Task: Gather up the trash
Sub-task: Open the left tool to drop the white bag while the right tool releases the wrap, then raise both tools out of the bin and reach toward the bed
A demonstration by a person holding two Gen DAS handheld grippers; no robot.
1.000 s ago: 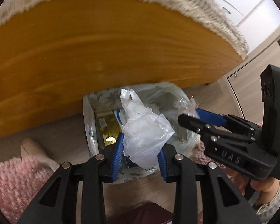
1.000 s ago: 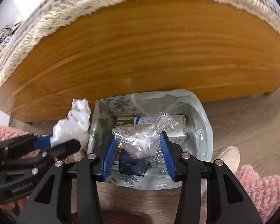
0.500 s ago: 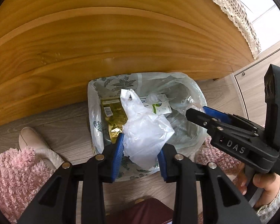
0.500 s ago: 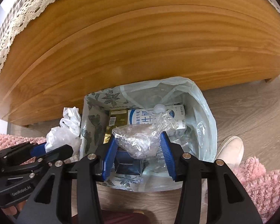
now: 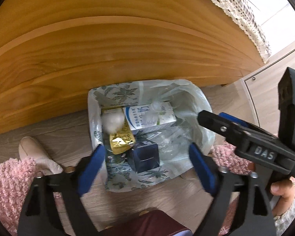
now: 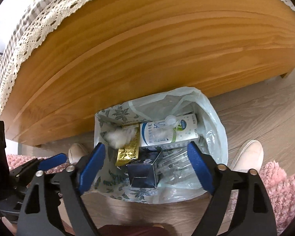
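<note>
Below the wooden tabletop edge (image 5: pixel 108 45), my lined bin (image 5: pixel 201 106) stands on pale floorboards (image 6: pixel 265 108). Both my left gripper (image 5: pixel 147 157) and right gripper (image 6: pixel 147 157) have just sprung wide and grip nothing; a blurred white wad (image 5: pixel 112 121), probably the bag, falls onto the carton (image 5: pixel 147 116).

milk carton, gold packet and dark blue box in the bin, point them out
milk carton (image 6: pixel 179 132): right wrist view, on its white printed side.
gold packet (image 5: pixel 121 139): left wrist view, on its shiny lower half.
dark blue box (image 6: pixel 142 172): right wrist view, on its front face.
</note>
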